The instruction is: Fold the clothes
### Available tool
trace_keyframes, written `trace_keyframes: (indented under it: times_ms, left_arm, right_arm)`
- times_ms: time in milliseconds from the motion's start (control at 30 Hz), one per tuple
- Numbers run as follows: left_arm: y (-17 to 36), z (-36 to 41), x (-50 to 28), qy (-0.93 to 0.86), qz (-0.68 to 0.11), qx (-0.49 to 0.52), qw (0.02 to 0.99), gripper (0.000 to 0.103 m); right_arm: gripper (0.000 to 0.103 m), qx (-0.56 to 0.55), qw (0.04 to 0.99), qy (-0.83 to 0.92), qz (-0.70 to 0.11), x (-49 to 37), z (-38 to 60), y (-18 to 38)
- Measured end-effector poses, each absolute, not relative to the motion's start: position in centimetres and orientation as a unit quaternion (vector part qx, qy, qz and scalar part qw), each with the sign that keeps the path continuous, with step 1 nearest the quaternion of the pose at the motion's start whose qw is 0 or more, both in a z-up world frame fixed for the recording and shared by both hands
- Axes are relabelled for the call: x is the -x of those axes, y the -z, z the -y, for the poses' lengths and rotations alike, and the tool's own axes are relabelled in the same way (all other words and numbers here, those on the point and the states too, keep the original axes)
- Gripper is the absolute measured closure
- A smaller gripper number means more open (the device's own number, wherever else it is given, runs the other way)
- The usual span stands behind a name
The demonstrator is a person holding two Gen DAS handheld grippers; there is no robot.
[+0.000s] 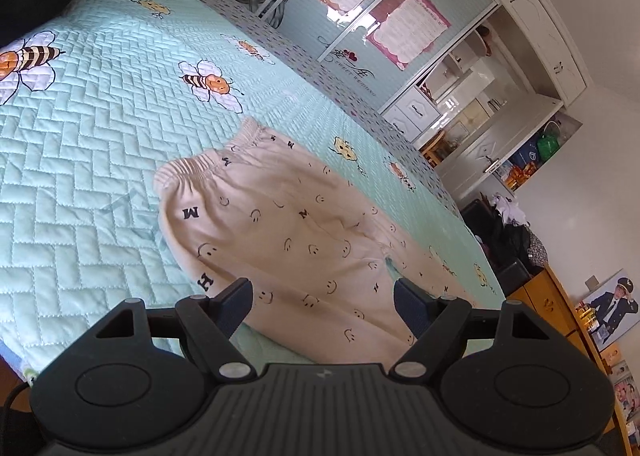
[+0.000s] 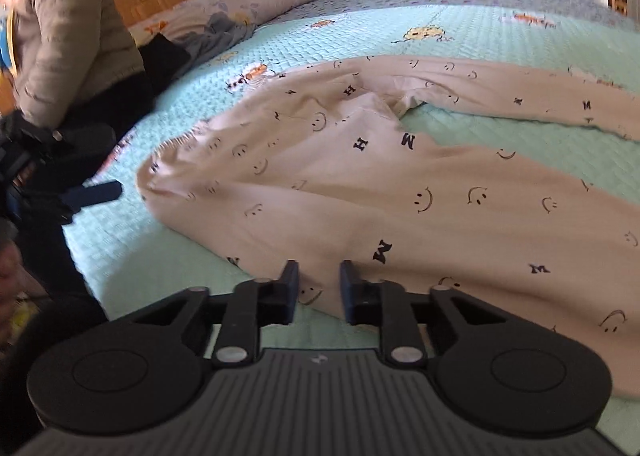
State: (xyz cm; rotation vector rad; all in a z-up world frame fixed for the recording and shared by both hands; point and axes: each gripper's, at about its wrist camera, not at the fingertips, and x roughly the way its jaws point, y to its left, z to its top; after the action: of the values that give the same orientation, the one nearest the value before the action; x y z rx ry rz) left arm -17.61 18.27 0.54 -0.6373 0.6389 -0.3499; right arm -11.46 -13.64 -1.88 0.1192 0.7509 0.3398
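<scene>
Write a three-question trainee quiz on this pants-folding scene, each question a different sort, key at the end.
1. True or false: the left gripper has its fingers spread wide above the pants.
2. Multiple choice: the pants' two legs lie A) stacked together, B) spread apart with quilt showing between them, C) rolled up.
3. Fill in: the print on the pants mixes letters with ____ faces.

Key: 1 true; 2 B; 3 smiley.
</scene>
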Motion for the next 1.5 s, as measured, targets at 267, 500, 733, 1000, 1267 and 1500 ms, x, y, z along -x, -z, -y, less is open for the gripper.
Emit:
trace_keyframes:
  times_ms: [267,500,733,1000,1267,1500]
  left_arm:
    - [0.0,-18.8,18.0,0.164,-0.312,0.313,0.882,0.023]
    - [-0.4,-18.2,18.4,0.167,-0.311,0.307,0.884,0.023]
    - [-0.2,-19.1,18.4,0.153,-0.316,0.309,0.884,0.021]
    - [0.5,-19.7,18.2,0.143,-0.319,0.319,0.881,0.021]
    - [-0.2,-21.6,18.7,0.120,-0.306,0.334,0.883,0.021]
    - [0.1,-23.3,19.1,0.105,-0.306,0.340,0.883,0.020]
  right_arm:
    - [0.102,-0.016,0.916,-0.212,-0.341,16.3,13.0,0.1]
    - [0.047,-0.007,0.927,-0.190,-0.323,13.6,11.5,-0.5]
    - [0.102,0.024,0.920,-0.208,-0.332,13.5,9.8,1.5]
    - [0.063,0.051,0.929,-0.217,-0.297,17.9,8.7,0.6]
    - [0.062,0.015,0.927,-0.244,-0.286,13.1,5.4,-0.5]
    - [0.062,0.006,0.913,-0.292,-0.284,14.1,2.2,0.5]
